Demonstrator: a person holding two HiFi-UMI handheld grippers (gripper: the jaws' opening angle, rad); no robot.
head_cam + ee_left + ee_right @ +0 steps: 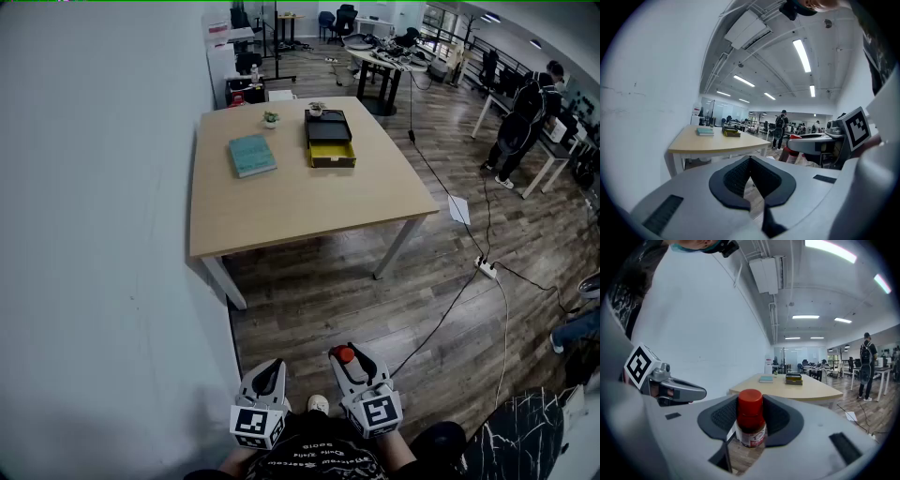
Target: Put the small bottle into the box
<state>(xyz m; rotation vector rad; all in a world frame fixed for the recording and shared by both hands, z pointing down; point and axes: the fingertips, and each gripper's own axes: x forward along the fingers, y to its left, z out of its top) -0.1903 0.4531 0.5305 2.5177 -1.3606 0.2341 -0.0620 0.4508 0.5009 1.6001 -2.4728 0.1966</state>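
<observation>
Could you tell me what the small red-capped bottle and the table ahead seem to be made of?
The small red-capped bottle is probably plastic: its cap looks smooth and slightly glossy, and the body carries a printed label. The rectangular light-topped table has a matte pale wood or wood-look laminate top; its white legs are likely painted metal.

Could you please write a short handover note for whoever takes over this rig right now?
Left gripper: jaws together, empty, held low beside the right one.
Right gripper: jaws closed on the red-capped small bottle.
Box: on the far part of the table, yellow drawer pulled out, next to a teal book.
Done: bottle is in the grip.
Left: walk up to the table, put the bottle into the box, release.
</observation>
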